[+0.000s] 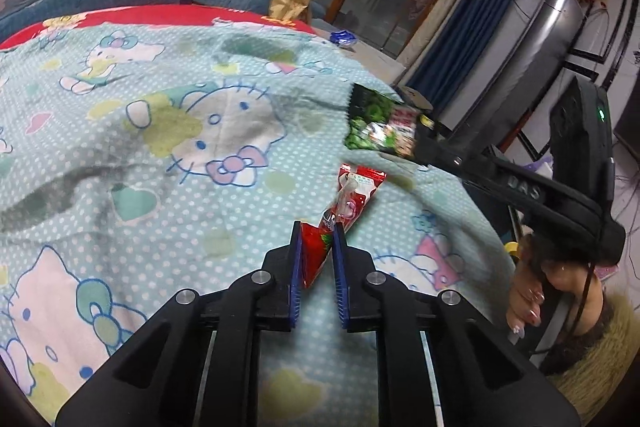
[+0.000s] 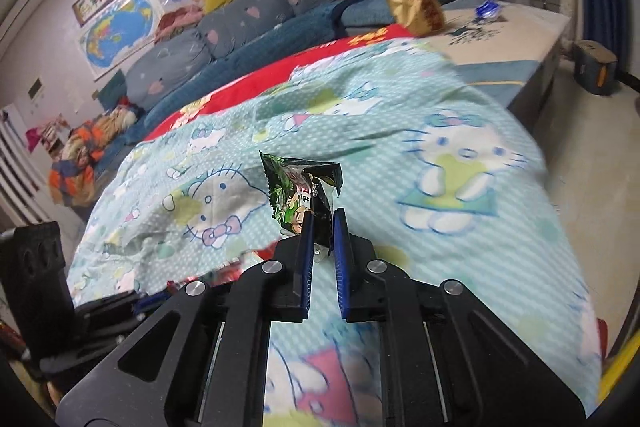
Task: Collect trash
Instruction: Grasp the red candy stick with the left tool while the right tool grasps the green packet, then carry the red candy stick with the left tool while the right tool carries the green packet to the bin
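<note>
Wrappers sit in both your grippers: your left gripper (image 1: pixel 316 235) pinches the red wrapper (image 1: pixel 352 199) at lower centre of its view, over the cartoon blanket (image 1: pixel 160 131); your right gripper (image 2: pixel 323 223) clamps the green wrapper (image 2: pixel 298 187) mid-frame.

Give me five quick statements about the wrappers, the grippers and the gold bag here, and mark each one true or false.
1. The left gripper is shut on the red wrapper. True.
2. The right gripper holds a blue wrapper. False: its jaws pinch the green and black snack wrapper.
3. The cartoon cat blanket is mostly red. False: it is pale teal with white dots; only a strip at its far edge is red.
4. A gold bag stands beyond the blanket. True.
5. The green and black snack wrapper lies flat on the blanket. False: it is lifted clear of it.
</note>
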`<state>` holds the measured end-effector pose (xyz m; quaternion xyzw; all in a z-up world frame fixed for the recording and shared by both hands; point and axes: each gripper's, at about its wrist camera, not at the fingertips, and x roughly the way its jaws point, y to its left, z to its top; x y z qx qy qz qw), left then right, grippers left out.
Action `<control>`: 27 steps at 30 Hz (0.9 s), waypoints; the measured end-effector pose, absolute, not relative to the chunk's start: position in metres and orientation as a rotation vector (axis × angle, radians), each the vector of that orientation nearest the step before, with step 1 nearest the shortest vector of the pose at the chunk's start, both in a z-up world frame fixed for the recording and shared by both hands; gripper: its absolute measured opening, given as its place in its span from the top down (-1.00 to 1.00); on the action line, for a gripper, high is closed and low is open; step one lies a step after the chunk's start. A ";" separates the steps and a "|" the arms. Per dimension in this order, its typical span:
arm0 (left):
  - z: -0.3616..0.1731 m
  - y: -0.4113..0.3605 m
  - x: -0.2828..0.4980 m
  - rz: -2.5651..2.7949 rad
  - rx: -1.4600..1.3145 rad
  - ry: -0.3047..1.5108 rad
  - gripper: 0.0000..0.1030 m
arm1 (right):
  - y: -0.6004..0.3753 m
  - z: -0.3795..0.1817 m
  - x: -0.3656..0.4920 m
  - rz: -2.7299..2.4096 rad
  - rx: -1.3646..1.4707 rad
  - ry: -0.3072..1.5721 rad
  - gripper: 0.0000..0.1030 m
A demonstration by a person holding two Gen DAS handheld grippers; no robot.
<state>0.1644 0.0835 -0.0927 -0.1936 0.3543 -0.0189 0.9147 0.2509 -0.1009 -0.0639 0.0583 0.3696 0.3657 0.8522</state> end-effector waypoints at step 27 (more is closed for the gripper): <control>-0.039 0.000 0.145 -0.197 -0.280 0.639 0.75 | -0.247 -0.035 0.161 0.499 0.258 0.629 0.88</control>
